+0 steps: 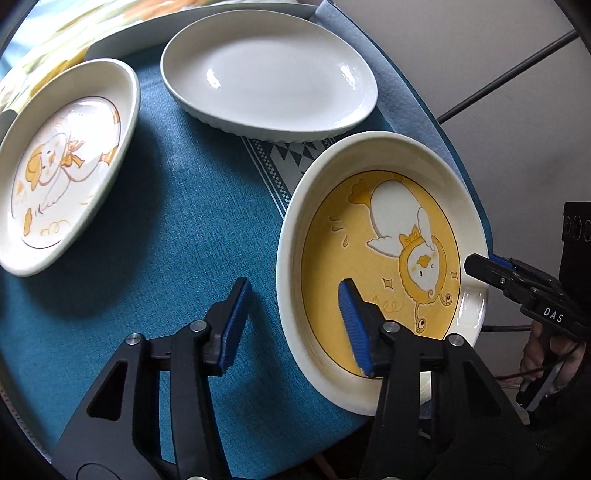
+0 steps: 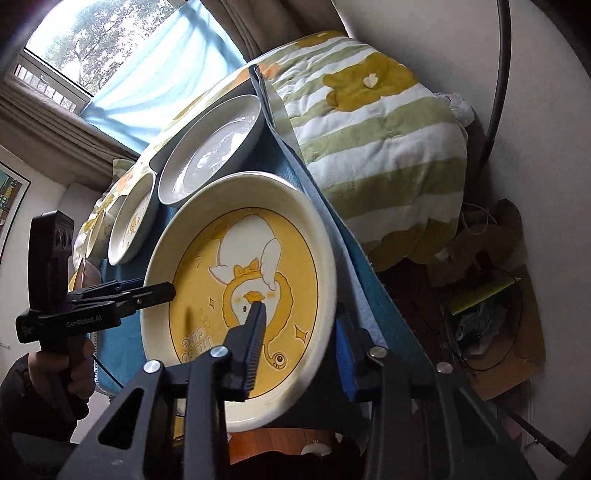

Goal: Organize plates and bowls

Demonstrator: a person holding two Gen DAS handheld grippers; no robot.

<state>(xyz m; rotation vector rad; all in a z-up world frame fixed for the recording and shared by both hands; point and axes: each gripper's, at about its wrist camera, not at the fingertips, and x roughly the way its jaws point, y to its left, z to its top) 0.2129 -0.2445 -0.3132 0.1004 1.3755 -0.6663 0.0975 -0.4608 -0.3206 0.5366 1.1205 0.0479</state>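
Observation:
A yellow duck plate (image 1: 380,258) sits at the right edge of the blue tablecloth (image 1: 177,229). My left gripper (image 1: 293,325) is open and straddles its near-left rim, one pad (image 1: 352,328) over the yellow inside, the other outside. My right gripper (image 2: 301,339) is open and straddles the plate's (image 2: 240,295) opposite rim; in the left wrist view its tip (image 1: 484,267) reaches the rim. A white duck plate (image 1: 62,166) lies at left and a plain white oval dish (image 1: 269,74) at the back.
A larger white dish (image 1: 199,22) stands behind the oval one. A green-and-white striped quilt (image 2: 376,140) lies beyond the table's edge. Cardboard and cables (image 2: 491,306) clutter the floor below. A window (image 2: 92,44) is behind.

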